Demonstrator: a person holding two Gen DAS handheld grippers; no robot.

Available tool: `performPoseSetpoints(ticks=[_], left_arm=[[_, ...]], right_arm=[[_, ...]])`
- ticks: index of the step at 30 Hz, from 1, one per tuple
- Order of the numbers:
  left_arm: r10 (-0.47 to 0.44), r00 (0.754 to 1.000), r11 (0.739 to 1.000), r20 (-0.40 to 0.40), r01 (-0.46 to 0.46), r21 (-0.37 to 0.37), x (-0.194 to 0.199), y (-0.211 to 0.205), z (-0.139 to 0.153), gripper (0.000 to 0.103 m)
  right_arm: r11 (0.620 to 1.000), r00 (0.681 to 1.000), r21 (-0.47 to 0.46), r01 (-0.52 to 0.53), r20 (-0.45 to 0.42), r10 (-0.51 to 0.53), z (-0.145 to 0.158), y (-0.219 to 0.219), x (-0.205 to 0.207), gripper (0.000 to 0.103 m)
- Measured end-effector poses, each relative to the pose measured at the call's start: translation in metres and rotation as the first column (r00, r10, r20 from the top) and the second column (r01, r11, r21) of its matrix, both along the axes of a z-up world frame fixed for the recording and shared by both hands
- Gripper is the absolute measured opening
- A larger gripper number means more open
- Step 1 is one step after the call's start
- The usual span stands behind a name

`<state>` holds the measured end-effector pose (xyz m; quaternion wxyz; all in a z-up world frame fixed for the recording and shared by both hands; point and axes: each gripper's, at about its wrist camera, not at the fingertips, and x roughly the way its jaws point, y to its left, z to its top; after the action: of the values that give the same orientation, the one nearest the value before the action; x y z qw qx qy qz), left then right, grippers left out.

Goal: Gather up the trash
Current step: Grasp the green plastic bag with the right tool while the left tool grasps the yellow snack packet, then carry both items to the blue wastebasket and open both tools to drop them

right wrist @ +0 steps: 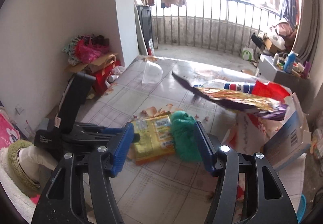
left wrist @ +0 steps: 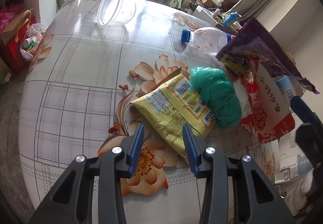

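Your collecting has barely started: the yellow snack packet (left wrist: 171, 107), green plastic bag (left wrist: 216, 96), red pouch (left wrist: 264, 107), purple wrapper (left wrist: 260, 50), clear bottle (left wrist: 208, 39) and clear tub (left wrist: 116, 8) all sit loose on the bench (left wrist: 80, 82). Your left claw (left wrist: 163, 137) is released, its blue pads straddling the packet's near corner without pinching it. Your right claw (right wrist: 163, 139) hangs unclenched too, the packet and green bag lying just beyond its tips.

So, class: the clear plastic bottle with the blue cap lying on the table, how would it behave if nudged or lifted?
The clear bottle lies on its side, so a nudge would probably roll it. It looks empty, so likely light. Its thin wall may dent under a squeeze.
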<state>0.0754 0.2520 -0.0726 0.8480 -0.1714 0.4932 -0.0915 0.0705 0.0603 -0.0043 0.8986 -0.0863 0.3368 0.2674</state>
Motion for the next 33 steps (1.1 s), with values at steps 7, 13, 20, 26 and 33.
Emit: performPoseSetpoints(ticks=[7, 13, 20, 26, 33], left_arm=[[0.005, 0.999, 0.997, -0.041, -0.008, -0.072, 0.003, 0.013, -0.010, 0.037], [-0.005, 0.999, 0.992, -0.053, -0.002, -0.124, 0.009, 0.020, -0.012, 0.036], [-0.017, 0.998, 0.973, -0.056, 0.004, -0.230, 0.020, 0.021, -0.017, 0.036], [-0.013, 0.998, 0.936, 0.058, 0.033, -0.350, 0.015, 0.028, -0.002, 0.036], [-0.036, 0.999, 0.935, -0.024, 0.025, -0.354, 0.021, 0.005, -0.019, 0.022]], right_arm=[[0.990, 0.995, -0.126, 0.065, -0.065, -0.074, -0.033, 0.025, 0.045, 0.058], [0.975, 0.979, -0.149, 0.167, -0.094, -0.182, -0.043, 0.014, 0.075, 0.061], [0.983, 0.932, -0.094, 0.157, -0.316, -0.179, -0.077, 0.007, 0.090, 0.050], [0.983, 0.924, -0.051, 0.175, -0.337, -0.181, -0.083, -0.005, 0.091, 0.042], [0.990, 0.941, -0.035, 0.137, -0.309, -0.141, -0.087, -0.004, 0.084, 0.040]])
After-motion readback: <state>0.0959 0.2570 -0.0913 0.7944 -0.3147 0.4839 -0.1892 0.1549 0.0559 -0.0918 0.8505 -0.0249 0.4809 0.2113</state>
